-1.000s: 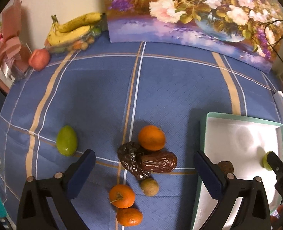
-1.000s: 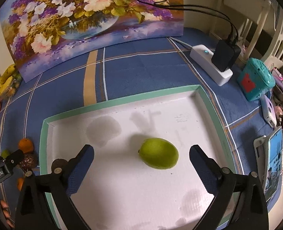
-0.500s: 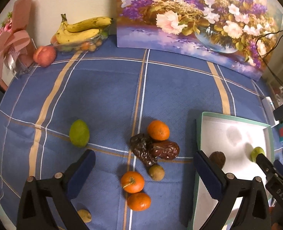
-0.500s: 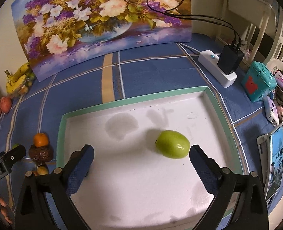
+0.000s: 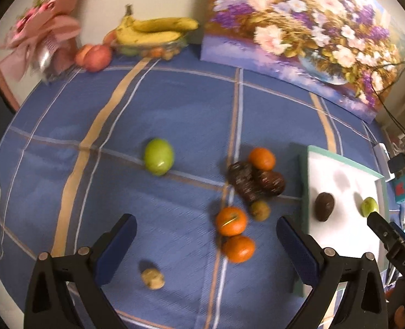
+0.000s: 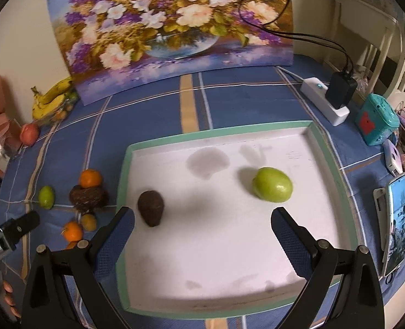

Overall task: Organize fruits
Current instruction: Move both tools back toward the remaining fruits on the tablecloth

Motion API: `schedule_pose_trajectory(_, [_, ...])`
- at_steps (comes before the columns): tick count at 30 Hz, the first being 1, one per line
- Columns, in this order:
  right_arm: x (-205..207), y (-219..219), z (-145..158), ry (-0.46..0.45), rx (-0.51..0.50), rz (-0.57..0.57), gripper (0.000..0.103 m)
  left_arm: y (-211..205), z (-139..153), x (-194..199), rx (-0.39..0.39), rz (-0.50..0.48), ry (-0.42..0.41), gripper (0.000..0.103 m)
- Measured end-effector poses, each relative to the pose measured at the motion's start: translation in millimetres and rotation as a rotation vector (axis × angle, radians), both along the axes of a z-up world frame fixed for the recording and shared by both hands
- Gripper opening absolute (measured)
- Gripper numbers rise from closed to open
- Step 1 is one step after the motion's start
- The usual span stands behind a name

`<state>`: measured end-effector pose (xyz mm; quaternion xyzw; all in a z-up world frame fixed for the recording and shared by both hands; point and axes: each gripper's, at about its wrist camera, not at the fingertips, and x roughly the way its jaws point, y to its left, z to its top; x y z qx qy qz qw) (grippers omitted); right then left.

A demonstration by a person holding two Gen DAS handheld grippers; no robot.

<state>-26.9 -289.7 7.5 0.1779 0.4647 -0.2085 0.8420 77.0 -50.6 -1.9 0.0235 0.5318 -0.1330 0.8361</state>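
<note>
A white tray with a green rim (image 6: 328, 150) (image 5: 305, 181) lies on the blue cloth. In it rest a green fruit (image 6: 272, 184) (image 5: 369, 206) and a dark brown fruit (image 6: 151, 207) (image 5: 324, 207). Left of the tray lie three oranges (image 5: 261, 159) (image 5: 231, 220) (image 5: 239, 248), two dark dates (image 5: 254, 182), a small brown fruit (image 5: 260, 210), a green fruit (image 5: 158, 156) and a tan nut-like piece (image 5: 153, 278). My left gripper (image 5: 205, 242) hangs open above the loose fruit, holding nothing. My right gripper (image 6: 202, 234) is open over the tray's near side, empty.
A flower painting (image 5: 298, 35) leans on the back wall, with bananas in a glass bowl (image 5: 153, 34), a peach (image 5: 94, 57) and a pink bouquet (image 5: 40, 41) at back left. A power strip (image 6: 325, 104), teal box (image 6: 377, 119) and phone (image 6: 396, 219) line the right edge.
Both grippers have drawn back and risen, so more of the table shows. The left view has swung left; the tan piece has come into view. The fruits lie where they were.
</note>
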Motion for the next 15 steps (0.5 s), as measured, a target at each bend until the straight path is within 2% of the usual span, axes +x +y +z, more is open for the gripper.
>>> schedule_pose_trajectory(5, [8.6,21.6,0.8,0.001,0.008,0.051,0.1,35.6,-2.7,-1.8,-0.011,0.086,0.001,0.103])
schedule_pose_trajectory(11, [22.8,51.8,6.1,-0.055,0.047,0.129,0.1,84.5,-2.2,3.3,-0.038,0.244,-0.012,0.103])
schedule_pose_trajectory(15, [35.3,72.3,8.0,-0.082,0.085,0.18,0.1,107.3,-3.5,5.1,-0.077,0.288,-0.001,0.103])
